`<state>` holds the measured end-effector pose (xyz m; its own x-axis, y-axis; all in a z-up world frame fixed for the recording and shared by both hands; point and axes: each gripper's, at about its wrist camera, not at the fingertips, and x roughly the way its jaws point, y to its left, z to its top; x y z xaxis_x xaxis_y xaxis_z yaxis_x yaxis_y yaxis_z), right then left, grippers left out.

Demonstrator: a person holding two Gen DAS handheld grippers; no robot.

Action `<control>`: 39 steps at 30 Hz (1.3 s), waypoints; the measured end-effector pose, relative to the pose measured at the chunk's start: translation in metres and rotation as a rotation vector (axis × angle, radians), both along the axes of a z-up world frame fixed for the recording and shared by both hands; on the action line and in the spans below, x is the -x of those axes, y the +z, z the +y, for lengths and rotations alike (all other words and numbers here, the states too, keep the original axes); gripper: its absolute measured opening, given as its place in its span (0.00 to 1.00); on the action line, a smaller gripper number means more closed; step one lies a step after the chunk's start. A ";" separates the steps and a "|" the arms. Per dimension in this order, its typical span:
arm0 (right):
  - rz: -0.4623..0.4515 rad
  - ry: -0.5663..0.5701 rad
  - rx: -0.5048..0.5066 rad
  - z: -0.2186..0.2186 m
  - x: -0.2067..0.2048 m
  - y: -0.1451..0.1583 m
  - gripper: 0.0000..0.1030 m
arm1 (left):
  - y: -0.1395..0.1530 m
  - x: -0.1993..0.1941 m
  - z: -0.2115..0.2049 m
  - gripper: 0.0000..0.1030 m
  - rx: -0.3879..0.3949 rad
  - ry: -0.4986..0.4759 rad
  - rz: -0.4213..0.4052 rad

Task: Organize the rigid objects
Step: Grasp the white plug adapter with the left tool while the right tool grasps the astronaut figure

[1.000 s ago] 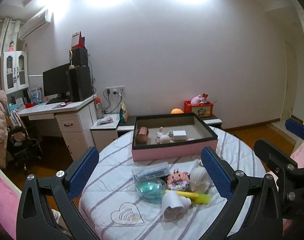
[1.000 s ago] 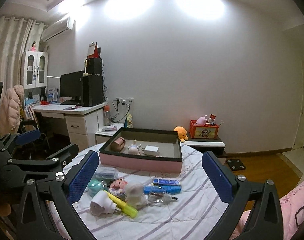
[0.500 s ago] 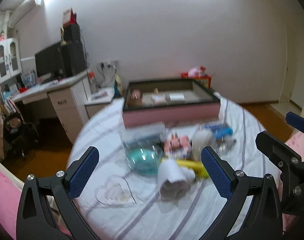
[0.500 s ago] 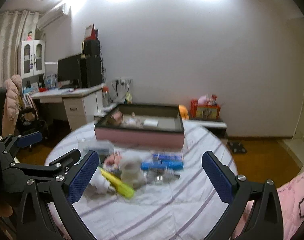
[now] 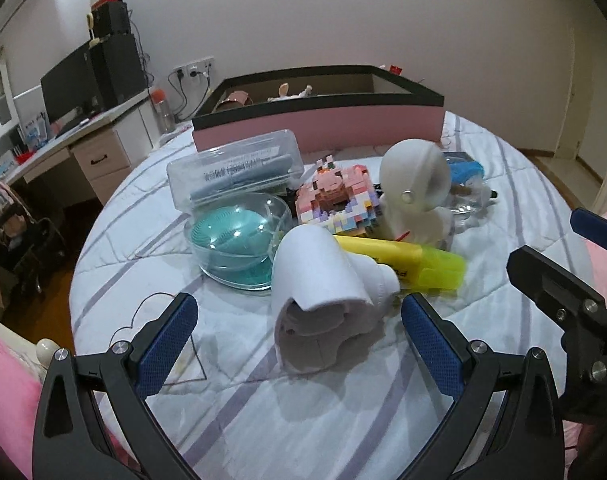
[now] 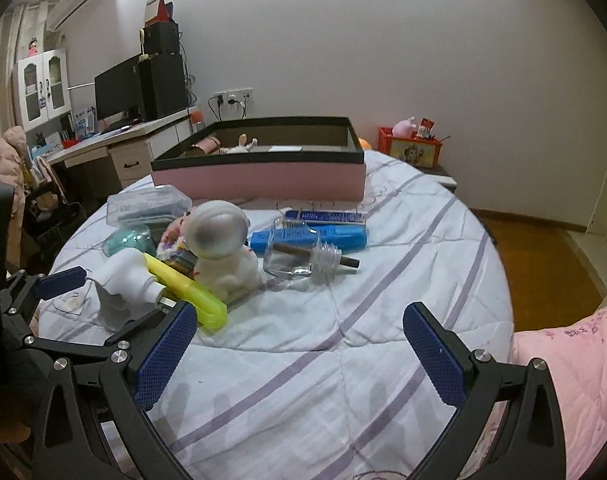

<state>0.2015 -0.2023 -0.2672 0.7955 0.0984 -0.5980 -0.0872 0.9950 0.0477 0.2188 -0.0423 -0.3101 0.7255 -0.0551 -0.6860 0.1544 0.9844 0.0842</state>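
Observation:
A pile of small objects lies on the round cloth-covered table (image 5: 287, 408). Nearest my open left gripper (image 5: 299, 336) is a white plug-shaped device (image 5: 323, 284), just ahead of the fingertips. Behind it lie a yellow highlighter (image 5: 407, 260), a clear dish with a teal brush (image 5: 239, 236), a clear plastic case (image 5: 235, 168), a pink block figure (image 5: 335, 196) and a white astronaut figure (image 5: 415, 192). The pink box with a black rim (image 5: 319, 124) stands at the back with a few items inside. My right gripper (image 6: 299, 340) hangs open over bare cloth, short of a glass bottle (image 6: 303, 260) and blue boxes (image 6: 311, 236).
A desk with a monitor and speakers (image 6: 143, 92) stands at the left wall. A red crate with toys (image 6: 411, 148) sits on a low cabinet behind the table. Pink bedding (image 6: 567, 372) lies at the right. The near part of the table in front of the right gripper is bare cloth.
Both grippers have moved forward and down toward the table, so the pile looks much larger. The left one now sits right before the white plug-shaped device. Both stay open.

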 end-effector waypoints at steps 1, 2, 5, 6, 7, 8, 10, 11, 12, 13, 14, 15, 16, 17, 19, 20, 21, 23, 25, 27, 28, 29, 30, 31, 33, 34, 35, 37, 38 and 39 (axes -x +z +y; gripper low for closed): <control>0.004 -0.001 0.000 -0.001 -0.001 -0.001 1.00 | -0.001 -0.002 0.001 1.00 0.000 0.002 0.005; 0.007 -0.003 0.002 -0.002 -0.003 -0.003 1.00 | -0.002 -0.005 0.002 0.99 0.007 0.007 0.008; 0.020 -0.006 0.003 -0.003 -0.009 -0.005 1.00 | -0.001 -0.008 0.006 0.90 0.039 -0.010 0.020; 0.022 -0.006 0.004 -0.003 -0.010 -0.006 1.00 | -0.001 -0.009 0.006 0.81 0.044 -0.018 0.025; 0.026 -0.006 0.004 -0.003 -0.011 -0.006 1.00 | -0.001 -0.009 0.004 0.75 0.051 -0.037 0.027; 0.030 -0.006 0.004 -0.003 -0.013 -0.007 1.00 | -0.001 -0.009 0.003 0.65 0.051 -0.051 0.033; 0.039 -0.007 0.004 -0.002 -0.016 -0.008 1.00 | -0.001 -0.009 -0.003 0.64 0.024 -0.077 0.035; 0.043 -0.005 0.004 -0.001 -0.018 -0.008 1.00 | -0.001 -0.009 -0.003 0.63 0.018 -0.082 0.034; 0.045 -0.003 0.002 -0.001 -0.019 -0.008 1.00 | 0.000 -0.009 -0.002 0.63 0.025 -0.086 0.037; 0.045 -0.003 0.002 0.000 -0.020 -0.007 1.00 | 0.002 -0.009 0.001 0.63 0.037 -0.088 0.039; 0.044 -0.003 0.006 0.001 -0.021 -0.007 1.00 | 0.003 -0.008 0.003 0.63 0.043 -0.086 0.042; 0.043 -0.005 0.009 0.000 -0.021 -0.007 1.00 | 0.005 -0.007 0.005 0.63 0.042 -0.083 0.039; 0.042 -0.009 0.013 0.000 -0.023 -0.006 1.00 | 0.009 -0.005 0.007 0.63 0.038 -0.080 0.028; 0.043 -0.012 0.012 0.000 -0.025 -0.006 1.00 | 0.012 -0.004 0.009 0.63 0.041 -0.079 0.019; 0.040 -0.021 0.004 -0.002 -0.027 -0.004 1.00 | 0.022 0.000 0.014 0.63 0.055 -0.079 0.000; 0.039 -0.021 0.001 -0.002 -0.029 -0.002 1.00 | 0.026 0.002 0.016 0.63 0.057 -0.076 -0.014; 0.036 -0.018 -0.004 -0.001 -0.031 0.000 1.00 | 0.029 0.003 0.018 0.63 0.056 -0.072 -0.023; 0.030 -0.011 -0.009 0.002 -0.034 0.004 1.00 | 0.036 0.004 0.022 0.60 0.054 -0.063 -0.039; 0.023 0.005 -0.013 0.008 -0.039 0.008 1.00 | 0.042 0.003 0.027 0.60 0.059 -0.056 -0.050; 0.019 0.014 -0.010 0.013 -0.044 0.010 1.00 | 0.044 0.002 0.033 0.60 0.062 -0.044 -0.060; 0.018 0.022 -0.008 0.017 -0.049 0.011 1.00 | 0.044 0.001 0.036 0.60 0.064 -0.041 -0.059; 0.020 0.029 -0.010 0.020 -0.053 0.012 1.00 | 0.043 -0.002 0.039 0.60 0.067 -0.036 -0.053; 0.026 0.037 -0.016 0.025 -0.058 0.012 1.00 | 0.041 -0.003 0.041 0.60 0.070 -0.033 -0.049; 0.031 0.046 -0.023 0.028 -0.061 0.011 1.00 | 0.039 -0.005 0.045 0.60 0.074 -0.032 -0.039; 0.032 0.061 -0.039 0.033 -0.067 0.011 1.00 | 0.034 -0.007 0.052 0.60 0.095 -0.024 -0.022; 0.038 0.074 -0.042 0.038 -0.072 0.010 1.00 | 0.032 -0.008 0.055 0.60 0.110 -0.023 -0.016; 0.042 0.079 -0.042 0.041 -0.074 0.010 1.00 | 0.030 -0.010 0.057 0.60 0.119 -0.021 -0.012; 0.056 0.092 -0.039 0.048 -0.081 0.007 0.90 | 0.026 -0.012 0.060 0.60 0.127 -0.016 -0.006; 0.062 0.094 -0.033 0.051 -0.083 0.005 0.89 | 0.025 -0.013 0.062 0.60 0.131 -0.015 -0.004; 0.062 0.094 -0.024 0.052 -0.084 0.004 0.89 | 0.024 -0.014 0.062 0.60 0.135 -0.016 -0.002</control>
<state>0.2856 -0.1498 -0.2637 0.7436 0.1858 -0.6423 -0.1764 0.9811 0.0796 0.2332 0.0199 -0.2860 0.7249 -0.1581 -0.6704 0.1698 0.9843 -0.0485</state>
